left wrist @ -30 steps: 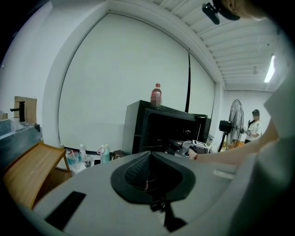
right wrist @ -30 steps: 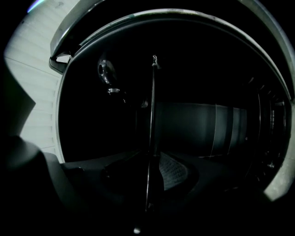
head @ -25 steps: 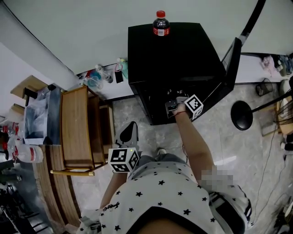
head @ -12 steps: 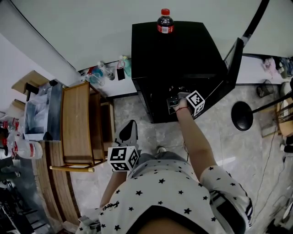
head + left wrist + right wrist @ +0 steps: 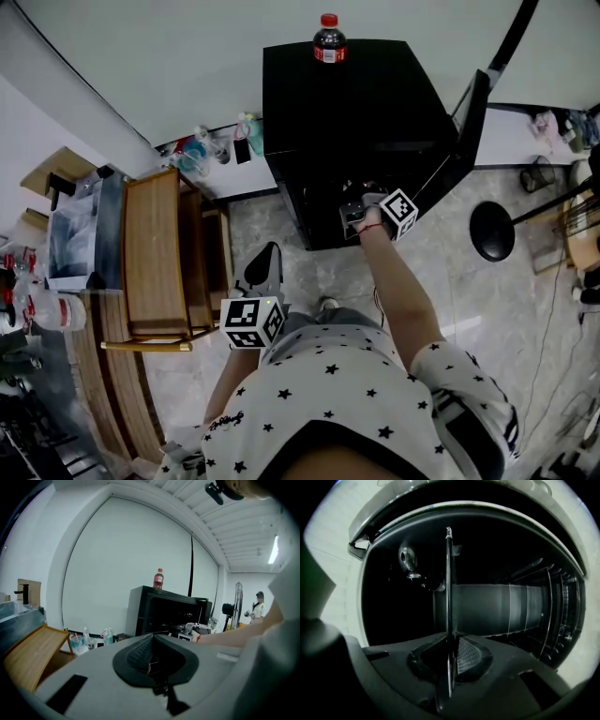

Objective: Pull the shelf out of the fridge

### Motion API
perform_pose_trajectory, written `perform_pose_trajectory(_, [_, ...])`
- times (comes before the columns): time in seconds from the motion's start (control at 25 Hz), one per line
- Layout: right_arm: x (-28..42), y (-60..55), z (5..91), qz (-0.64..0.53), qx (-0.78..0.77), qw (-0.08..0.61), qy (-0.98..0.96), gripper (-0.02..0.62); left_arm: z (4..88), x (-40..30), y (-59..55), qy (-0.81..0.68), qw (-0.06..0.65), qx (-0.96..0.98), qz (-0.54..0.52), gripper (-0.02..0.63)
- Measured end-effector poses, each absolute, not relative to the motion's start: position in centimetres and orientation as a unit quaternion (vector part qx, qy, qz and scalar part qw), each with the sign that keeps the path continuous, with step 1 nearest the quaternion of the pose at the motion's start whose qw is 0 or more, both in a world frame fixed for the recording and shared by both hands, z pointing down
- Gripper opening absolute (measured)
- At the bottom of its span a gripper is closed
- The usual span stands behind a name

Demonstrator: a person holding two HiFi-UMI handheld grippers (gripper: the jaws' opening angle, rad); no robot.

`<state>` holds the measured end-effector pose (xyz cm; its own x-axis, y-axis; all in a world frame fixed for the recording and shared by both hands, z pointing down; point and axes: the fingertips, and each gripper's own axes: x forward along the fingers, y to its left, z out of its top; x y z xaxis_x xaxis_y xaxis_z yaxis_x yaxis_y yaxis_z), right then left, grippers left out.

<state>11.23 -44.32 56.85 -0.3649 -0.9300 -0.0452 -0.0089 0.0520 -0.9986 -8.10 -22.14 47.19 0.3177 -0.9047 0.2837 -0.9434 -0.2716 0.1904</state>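
Observation:
The black mini fridge (image 5: 356, 103) stands against the wall with its door (image 5: 466, 131) swung open to the right. My right gripper (image 5: 352, 214) reaches into the fridge opening. In the right gripper view the thin shelf (image 5: 449, 588) shows edge-on as a vertical line running into the dark interior. The right gripper (image 5: 451, 656) is shut on its front edge, the pads pressed against both sides. My left gripper (image 5: 265, 267) hangs low by the person's waist, away from the fridge. In the left gripper view this gripper (image 5: 149, 660) is shut with nothing in it.
A cola bottle (image 5: 328, 42) stands on top of the fridge. A wooden cabinet (image 5: 155, 253) is to the left, with small bottles (image 5: 202, 155) on the floor by the wall. A fan's round base (image 5: 492, 232) sits right of the open door.
The right gripper stays at the fridge opening, shifted only slightly. The left gripper has not moved.

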Motion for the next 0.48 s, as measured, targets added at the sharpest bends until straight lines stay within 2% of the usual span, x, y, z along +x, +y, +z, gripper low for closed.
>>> perform_pose_trajectory(0.48, [11.5, -40.6, 56.7, -0.569, -0.388, 0.411, 0.597, 0.008, 47.2, -7.3, -21.1, -0.57, 0.16, 0.804, 0.056, 0.012])
